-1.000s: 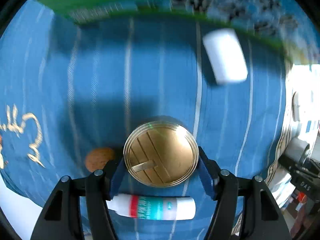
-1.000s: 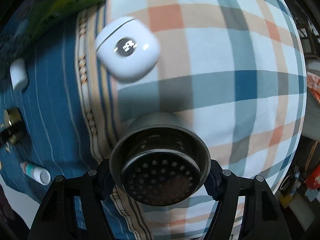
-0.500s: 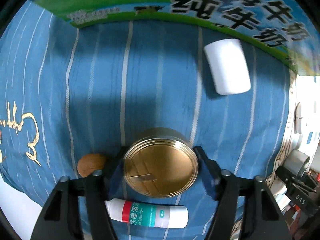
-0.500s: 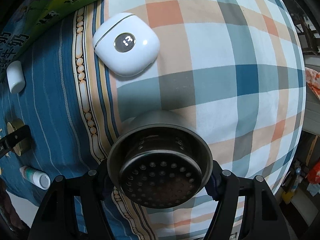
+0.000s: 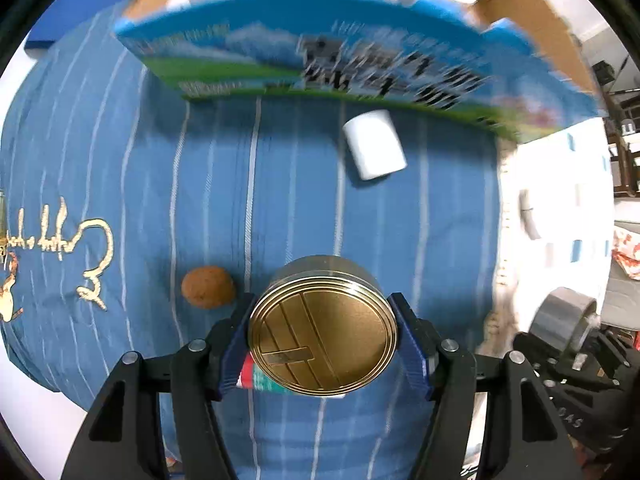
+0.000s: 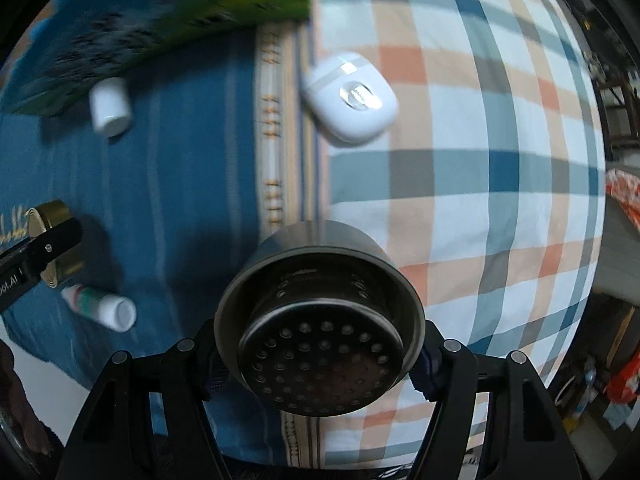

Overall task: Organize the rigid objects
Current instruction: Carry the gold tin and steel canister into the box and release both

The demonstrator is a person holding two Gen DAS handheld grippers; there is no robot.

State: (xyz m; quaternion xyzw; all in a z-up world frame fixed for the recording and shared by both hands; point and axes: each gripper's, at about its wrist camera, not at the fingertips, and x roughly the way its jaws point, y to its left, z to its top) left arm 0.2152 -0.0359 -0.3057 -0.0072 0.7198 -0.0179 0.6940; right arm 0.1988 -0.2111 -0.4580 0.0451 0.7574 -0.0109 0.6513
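My left gripper (image 5: 324, 340) is shut on a round gold tin (image 5: 323, 336), held above the blue striped cloth (image 5: 160, 184). My right gripper (image 6: 320, 348) is shut on a steel strainer cup (image 6: 320, 332), held above the edge of the plaid cloth (image 6: 480, 184). The gold tin also shows at the left of the right wrist view (image 6: 52, 240). The steel cup shows at the right of the left wrist view (image 5: 564, 320).
An open milk carton box (image 5: 360, 52) stands at the back with white items inside. On the blue cloth lie a white cylinder (image 5: 374, 144), a brown walnut (image 5: 207, 287) and a small tube (image 6: 100, 304). A white rounded case (image 6: 350, 98) lies on the plaid cloth.
Both grippers have lifted and pulled back with their objects. The box top has come into the left view. The scene has shifted right in the right view.
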